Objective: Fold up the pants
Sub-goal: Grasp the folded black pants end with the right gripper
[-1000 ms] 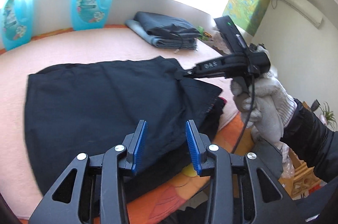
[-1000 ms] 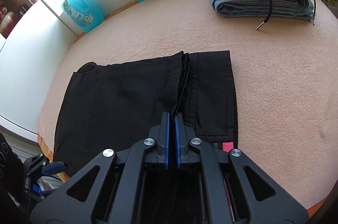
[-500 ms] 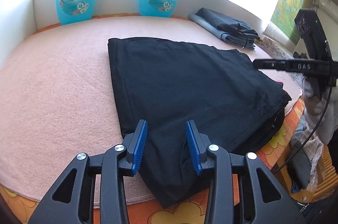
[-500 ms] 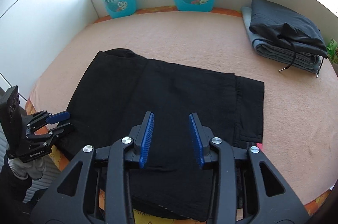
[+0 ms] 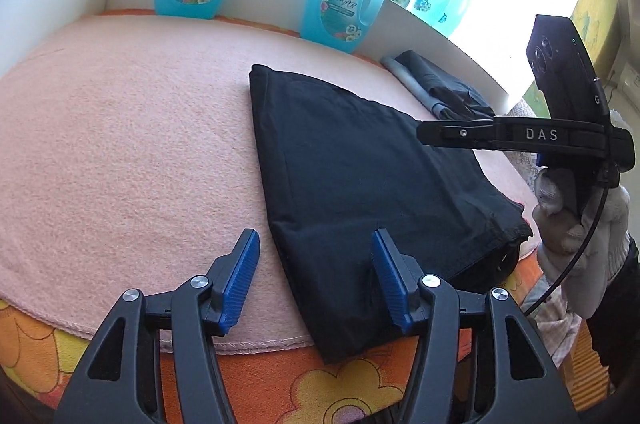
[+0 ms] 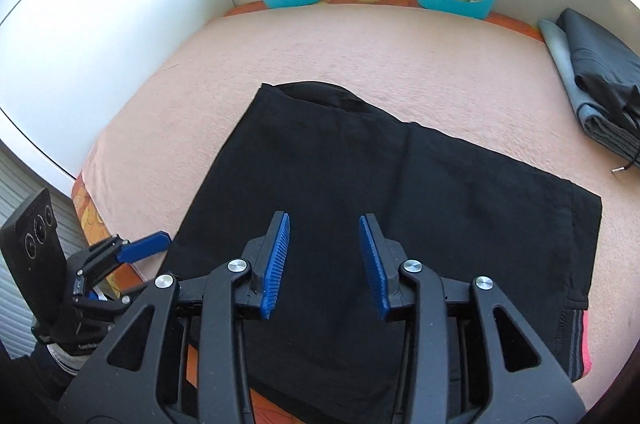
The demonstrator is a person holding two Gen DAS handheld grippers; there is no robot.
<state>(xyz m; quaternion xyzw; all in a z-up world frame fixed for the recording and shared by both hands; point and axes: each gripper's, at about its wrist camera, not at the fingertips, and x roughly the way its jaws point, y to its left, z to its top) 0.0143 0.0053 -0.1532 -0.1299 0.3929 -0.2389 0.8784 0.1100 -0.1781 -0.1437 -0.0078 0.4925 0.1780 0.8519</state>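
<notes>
The black pants (image 5: 360,176) lie folded flat on the pink blanket (image 5: 120,144), near its front edge. The left gripper (image 5: 316,276) has just been opening and hangs spread over their near corner, nothing pinched. The right gripper (image 6: 324,260) is also spread, empty, above the middle of the pants. Only the right view shows the red waistband strip (image 6: 585,348); the left view shows a gloved hand (image 5: 576,220).

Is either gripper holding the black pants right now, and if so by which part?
Neither. The left gripper and right gripper are both open above the black pants, pads clear of the fabric.
</notes>
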